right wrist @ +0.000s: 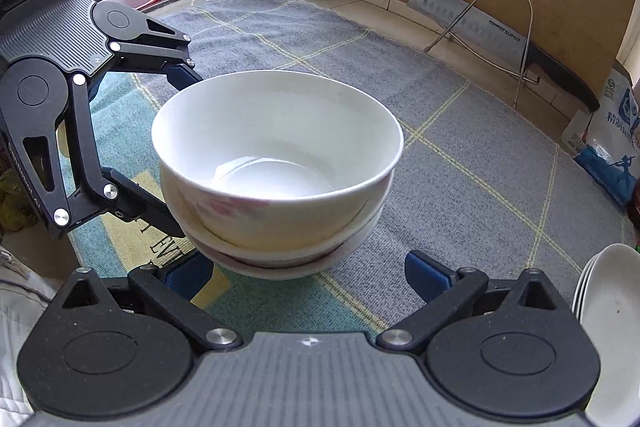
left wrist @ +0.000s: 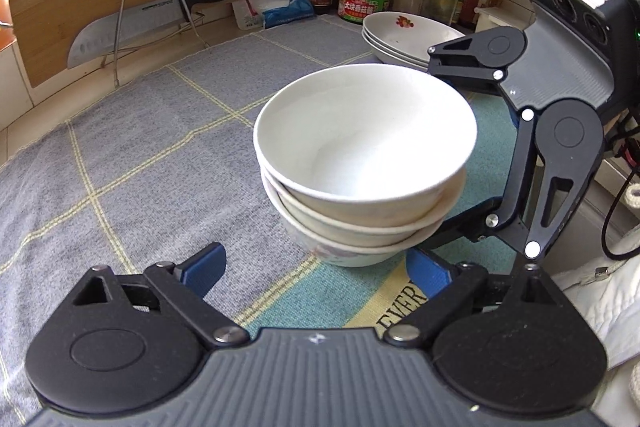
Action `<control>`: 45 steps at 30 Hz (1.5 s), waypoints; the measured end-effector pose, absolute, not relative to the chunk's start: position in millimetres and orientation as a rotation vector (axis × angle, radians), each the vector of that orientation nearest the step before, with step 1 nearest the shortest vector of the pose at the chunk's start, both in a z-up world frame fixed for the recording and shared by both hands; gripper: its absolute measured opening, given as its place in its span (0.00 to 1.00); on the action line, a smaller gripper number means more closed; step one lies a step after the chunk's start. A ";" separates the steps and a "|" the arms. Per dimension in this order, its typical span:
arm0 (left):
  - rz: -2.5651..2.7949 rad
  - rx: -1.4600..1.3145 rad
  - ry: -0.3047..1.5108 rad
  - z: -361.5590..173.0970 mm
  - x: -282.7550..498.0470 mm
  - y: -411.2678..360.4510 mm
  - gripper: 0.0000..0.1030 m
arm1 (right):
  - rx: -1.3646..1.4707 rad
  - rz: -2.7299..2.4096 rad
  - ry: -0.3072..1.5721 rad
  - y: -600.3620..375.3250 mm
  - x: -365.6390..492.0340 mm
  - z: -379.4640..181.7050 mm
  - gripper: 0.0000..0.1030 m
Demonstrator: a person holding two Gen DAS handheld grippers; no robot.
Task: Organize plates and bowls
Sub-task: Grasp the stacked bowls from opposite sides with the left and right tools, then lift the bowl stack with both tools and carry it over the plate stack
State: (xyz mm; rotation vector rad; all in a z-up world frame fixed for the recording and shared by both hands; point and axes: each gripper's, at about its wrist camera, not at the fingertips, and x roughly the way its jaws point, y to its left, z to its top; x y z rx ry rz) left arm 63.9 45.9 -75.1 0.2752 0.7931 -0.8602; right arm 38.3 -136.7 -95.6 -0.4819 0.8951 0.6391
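While both fingers gape, stacked bowls (left wrist: 360, 163) sit between them.

1. Your left gripper (left wrist: 316, 267) has a ribbed grey body, black linkage arms, and blue pads (left wrist: 204, 267).
2. Your right gripper (right wrist: 308, 273) matches it: silver screws, round black hubs.
3. You're wearing a white quilted garment (left wrist: 600, 291).
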 end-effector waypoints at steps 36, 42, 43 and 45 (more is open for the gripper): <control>-1.275 0.435 0.725 -76.7 92.1 32.2 0.84 | -0.641 0.969 0.977 -125.2 71.0 -91.5 0.85; -1.286 0.442 0.708 -77.5 91.9 33.1 0.86 | -0.632 0.952 0.965 -126.9 69.3 -90.6 0.86; -1.287 0.445 0.707 -77.6 91.7 32.8 0.86 | -0.632 0.949 0.964 -126.9 68.8 -90.8 0.86; -1.288 0.450 0.704 -77.2 92.2 32.1 0.87 | -0.636 0.947 0.953 -127.0 67.8 -90.7 0.87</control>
